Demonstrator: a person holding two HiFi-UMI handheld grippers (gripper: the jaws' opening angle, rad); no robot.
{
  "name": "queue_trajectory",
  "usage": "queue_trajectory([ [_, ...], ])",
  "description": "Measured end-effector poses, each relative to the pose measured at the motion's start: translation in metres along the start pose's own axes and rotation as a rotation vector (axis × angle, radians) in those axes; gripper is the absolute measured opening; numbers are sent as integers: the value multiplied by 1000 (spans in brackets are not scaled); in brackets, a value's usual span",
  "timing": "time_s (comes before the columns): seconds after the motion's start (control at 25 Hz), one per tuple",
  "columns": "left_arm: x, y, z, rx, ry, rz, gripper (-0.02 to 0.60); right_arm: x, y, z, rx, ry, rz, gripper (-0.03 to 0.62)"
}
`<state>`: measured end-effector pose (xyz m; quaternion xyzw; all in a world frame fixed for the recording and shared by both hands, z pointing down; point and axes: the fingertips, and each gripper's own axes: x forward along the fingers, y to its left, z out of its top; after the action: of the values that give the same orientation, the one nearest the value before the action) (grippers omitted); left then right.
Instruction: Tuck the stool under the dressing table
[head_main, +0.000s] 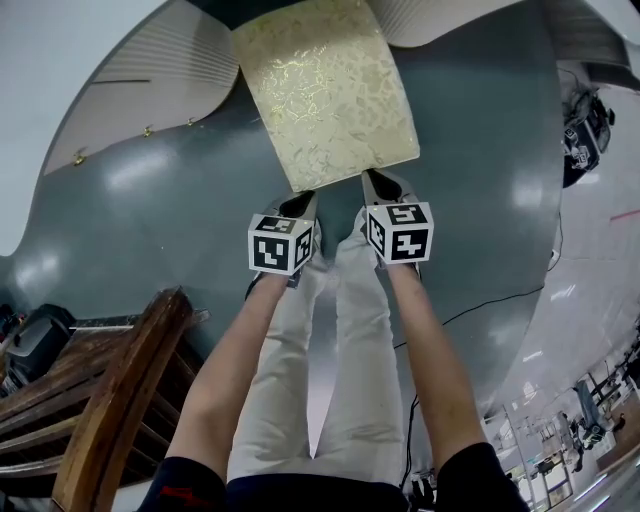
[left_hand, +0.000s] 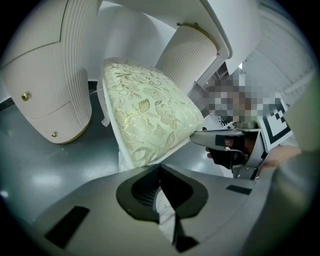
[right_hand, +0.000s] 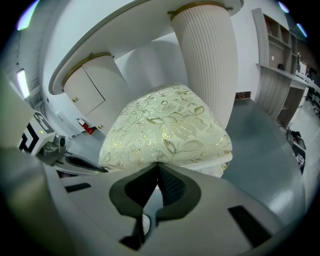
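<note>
Stool (head_main: 325, 90) sitting half under table (head_main: 150, 80), far end hidden beneath top; pressing its near edge with left gripper (head_main: 296, 205) and right gripper (head_main: 376, 184), both jaws squeezed together.

Both bare arms reach straight forward from the bottom of the head view, the left forearm (head_main: 235, 370) and right forearm (head_main: 430, 350) running nearly parallel. The left gripper (head_main: 299, 203) and right gripper (head_main: 377, 184) sit side by side at frame centre, close together but apart, marker cubes up. In each gripper view the jaws meet at the tips, left gripper (left_hand: 160, 166) and right gripper (right_hand: 157, 165) alike. Pale-trousered legs (head_main: 330, 380) show between the arms.
</note>
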<state>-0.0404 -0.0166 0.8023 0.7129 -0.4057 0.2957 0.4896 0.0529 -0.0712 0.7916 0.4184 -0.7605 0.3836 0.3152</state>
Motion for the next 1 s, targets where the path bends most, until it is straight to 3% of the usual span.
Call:
queue_trajectory([
  [1.0,2,16,23,16,-45,12,15,16,2,18,-14,3,5,11],
])
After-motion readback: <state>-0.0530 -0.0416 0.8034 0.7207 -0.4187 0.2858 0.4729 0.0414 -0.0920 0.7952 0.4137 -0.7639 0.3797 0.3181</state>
